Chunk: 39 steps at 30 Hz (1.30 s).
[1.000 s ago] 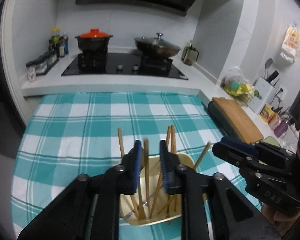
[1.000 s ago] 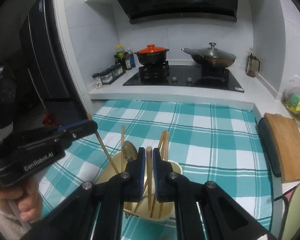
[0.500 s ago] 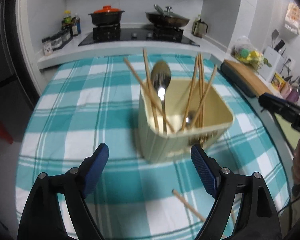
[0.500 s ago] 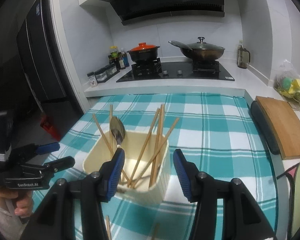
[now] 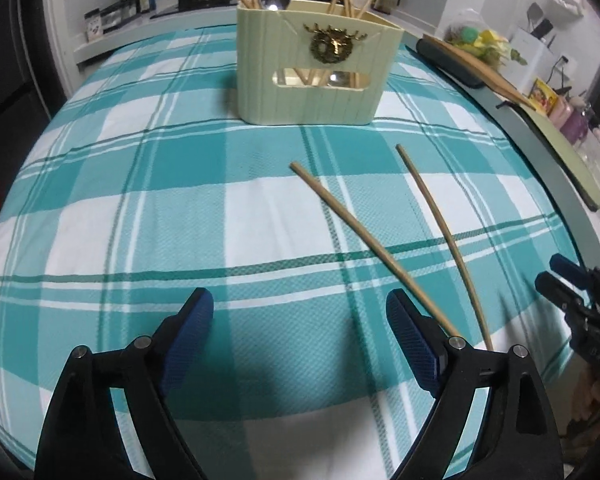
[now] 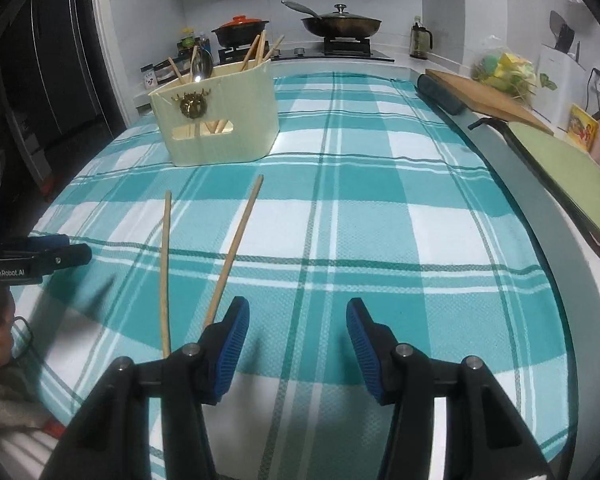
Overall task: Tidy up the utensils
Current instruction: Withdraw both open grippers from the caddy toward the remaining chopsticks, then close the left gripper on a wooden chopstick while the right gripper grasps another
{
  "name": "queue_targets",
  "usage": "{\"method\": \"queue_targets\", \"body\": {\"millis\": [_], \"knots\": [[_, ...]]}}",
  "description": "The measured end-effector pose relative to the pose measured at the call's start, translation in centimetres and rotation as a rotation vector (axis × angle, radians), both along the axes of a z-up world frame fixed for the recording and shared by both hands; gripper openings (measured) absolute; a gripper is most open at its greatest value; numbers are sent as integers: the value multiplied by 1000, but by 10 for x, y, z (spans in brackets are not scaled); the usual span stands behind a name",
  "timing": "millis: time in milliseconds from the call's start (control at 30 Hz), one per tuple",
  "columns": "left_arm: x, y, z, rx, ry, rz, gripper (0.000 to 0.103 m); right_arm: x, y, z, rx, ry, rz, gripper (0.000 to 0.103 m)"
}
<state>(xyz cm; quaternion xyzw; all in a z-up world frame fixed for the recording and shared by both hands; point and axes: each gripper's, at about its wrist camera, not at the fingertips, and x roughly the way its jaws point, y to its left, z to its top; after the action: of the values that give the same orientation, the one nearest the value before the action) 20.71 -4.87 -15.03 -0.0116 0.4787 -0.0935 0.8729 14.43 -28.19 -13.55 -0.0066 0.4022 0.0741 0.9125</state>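
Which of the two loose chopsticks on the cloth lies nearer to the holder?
The thicker chopstick; its far tip reaches closer to the holder than the thinner chopstick.

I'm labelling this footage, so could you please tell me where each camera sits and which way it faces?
Left wrist: on the left tongs, angled down over the checked tablecloth toward the utensil holder; right tongs at its right edge.
Right wrist: on the right tongs, facing likewise; left tongs at its left edge.
Shared: holder, two loose chopsticks.

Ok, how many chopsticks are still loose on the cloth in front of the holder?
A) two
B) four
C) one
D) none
A: two chopsticks lie flat on the cloth, apart from each other, short of the holder.
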Motion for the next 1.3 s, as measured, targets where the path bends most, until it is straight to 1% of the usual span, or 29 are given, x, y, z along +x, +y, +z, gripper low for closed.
{"method": "queue_targets", "body": {"millis": [67,133,200,267,433,667,800,900,1133,1233,1300], "knots": [[9,-16,-4,4,24,5,89,-1,3,-3,-15,-4,-17,52],[14,-30,-4,-13,16,-20,89,-2,5,-3,-3,-16,-14,52],[21,-44,-8,33,18,-32,89,-5,9,-4,-6,-24,-4,52],[25,-51,-13,60,18,-33,89,-7,14,-7,-5,-19,12,52],[26,-55,-24,121,12,-19,89,-14,20,-7,-8,-31,37,52],[24,-56,-28,146,1,-27,90,-16,22,-12,2,-17,42,52],[22,-51,-29,141,-2,-31,93,-15,26,-13,-2,-11,42,52],[19,-40,-30,133,2,-30,96,-15,28,-13,-13,-4,41,52],[13,-9,-30,130,26,3,96,-5,31,-15,-1,31,35,52],[10,0,-30,121,33,11,96,2,40,-18,6,49,59,52],[8,3,-29,118,36,14,96,7,50,-20,-7,58,93,52]]}}
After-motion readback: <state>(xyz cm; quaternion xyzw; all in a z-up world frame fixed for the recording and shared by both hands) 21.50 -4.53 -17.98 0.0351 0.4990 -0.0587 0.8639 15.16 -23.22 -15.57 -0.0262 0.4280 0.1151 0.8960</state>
